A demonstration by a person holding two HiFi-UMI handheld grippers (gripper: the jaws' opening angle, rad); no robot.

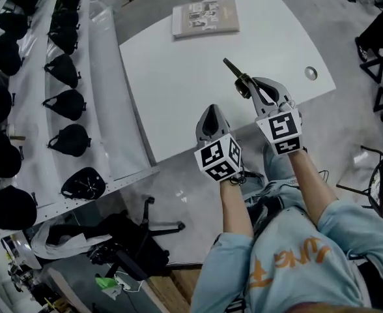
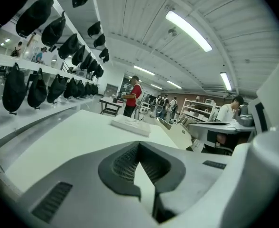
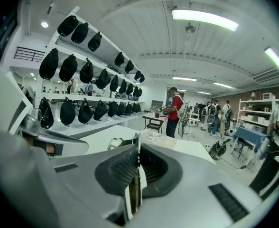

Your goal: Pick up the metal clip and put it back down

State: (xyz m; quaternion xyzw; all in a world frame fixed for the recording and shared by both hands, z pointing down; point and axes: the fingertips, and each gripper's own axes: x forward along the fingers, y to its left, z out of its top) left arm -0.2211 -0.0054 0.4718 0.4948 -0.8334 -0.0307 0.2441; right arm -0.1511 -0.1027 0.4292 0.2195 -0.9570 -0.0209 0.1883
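Right gripper [image 1: 249, 85] is clamped on the metal clip [image 1: 236, 72], which appears held clear above the white table [image 1: 178, 64]. The clip projects from the jaw tips toward 11 o'clock, long axis 11 to 5. Left gripper [image 1: 212, 111] sits at 7 o'clock of the right, closed and empty. Set-down falls to the right gripper, with bare tabletop beneath.

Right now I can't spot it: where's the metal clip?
Head view, right side: the metal clip is pinched in the right gripper, over the white table.
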